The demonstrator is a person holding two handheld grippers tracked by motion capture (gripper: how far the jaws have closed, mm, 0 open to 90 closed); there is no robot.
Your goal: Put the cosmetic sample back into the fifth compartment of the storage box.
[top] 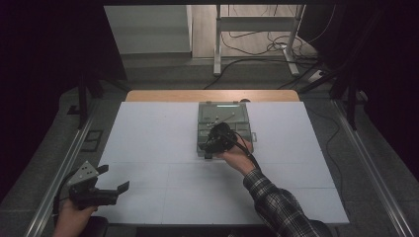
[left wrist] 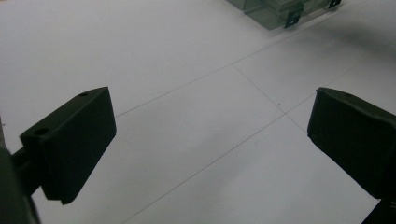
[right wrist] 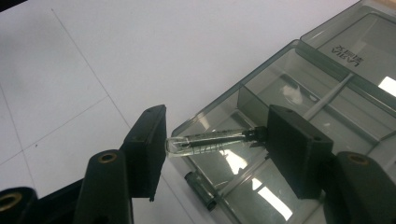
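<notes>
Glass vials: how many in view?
1. The glass vial is clamped end to end in the right gripper, over the compartment box. More may be hidden.

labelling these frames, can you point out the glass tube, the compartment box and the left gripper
glass tube (right wrist: 210,141), right gripper view, mid-length of its clear body
compartment box (top: 223,105), high view, far rim
left gripper (left wrist: 210,135), left gripper view, midway between its open jaws

The box (right wrist: 299,98) is smoky grey and see-through, the vial (right wrist: 210,141) clear glass with a black cap. Both grippers (top: 217,140) are black, the table (top: 148,143) white, the sleeve (top: 279,207) plaid.
</notes>
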